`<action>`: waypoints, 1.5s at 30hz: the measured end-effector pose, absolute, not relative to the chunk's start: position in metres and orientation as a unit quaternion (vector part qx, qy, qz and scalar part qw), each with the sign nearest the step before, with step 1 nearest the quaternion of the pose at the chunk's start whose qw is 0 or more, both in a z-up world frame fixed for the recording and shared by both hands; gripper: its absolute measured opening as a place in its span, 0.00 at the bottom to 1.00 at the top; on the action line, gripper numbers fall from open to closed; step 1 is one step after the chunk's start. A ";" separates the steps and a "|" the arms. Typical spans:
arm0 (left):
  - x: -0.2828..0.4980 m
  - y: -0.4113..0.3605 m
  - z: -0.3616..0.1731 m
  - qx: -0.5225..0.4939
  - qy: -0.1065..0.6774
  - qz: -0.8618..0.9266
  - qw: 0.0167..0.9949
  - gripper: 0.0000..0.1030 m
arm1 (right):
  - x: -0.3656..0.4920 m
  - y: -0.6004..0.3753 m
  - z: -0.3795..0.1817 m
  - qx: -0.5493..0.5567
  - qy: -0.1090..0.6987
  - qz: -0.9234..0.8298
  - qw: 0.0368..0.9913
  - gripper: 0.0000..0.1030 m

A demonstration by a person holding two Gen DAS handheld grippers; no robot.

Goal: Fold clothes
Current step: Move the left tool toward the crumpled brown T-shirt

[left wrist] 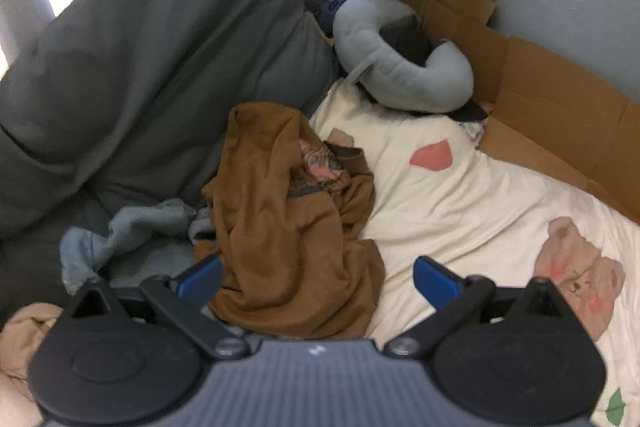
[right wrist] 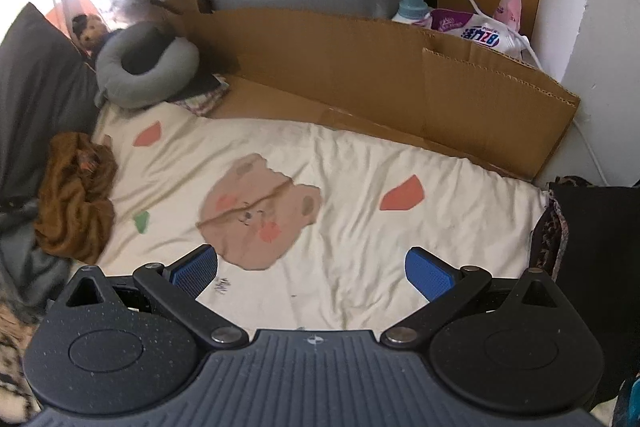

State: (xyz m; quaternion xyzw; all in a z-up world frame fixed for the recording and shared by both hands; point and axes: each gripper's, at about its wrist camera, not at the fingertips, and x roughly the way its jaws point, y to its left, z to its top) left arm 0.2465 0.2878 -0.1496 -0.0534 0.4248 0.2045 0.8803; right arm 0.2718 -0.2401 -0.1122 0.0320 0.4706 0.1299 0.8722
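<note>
Brown top [left wrist: 288, 219] crumpled, unfolded, at sheet [left wrist: 460, 211] edge w/ blue cloth [left wrist: 132, 231] beside; folding left to do. L gripper [left wrist: 318, 277] & R gripper [right wrist: 312, 267] both wide apart, holding nothing

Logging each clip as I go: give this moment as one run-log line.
stage: pre-grasp | left gripper: open, over crumpled brown garment | right gripper: open, over bare cream bear-print sheet | folded: nothing yet
</note>
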 end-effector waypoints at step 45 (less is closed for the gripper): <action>0.259 0.345 -0.314 -0.052 0.422 0.251 0.869 0.88 | 0.249 -0.214 -0.272 0.054 0.503 0.218 0.835 1.00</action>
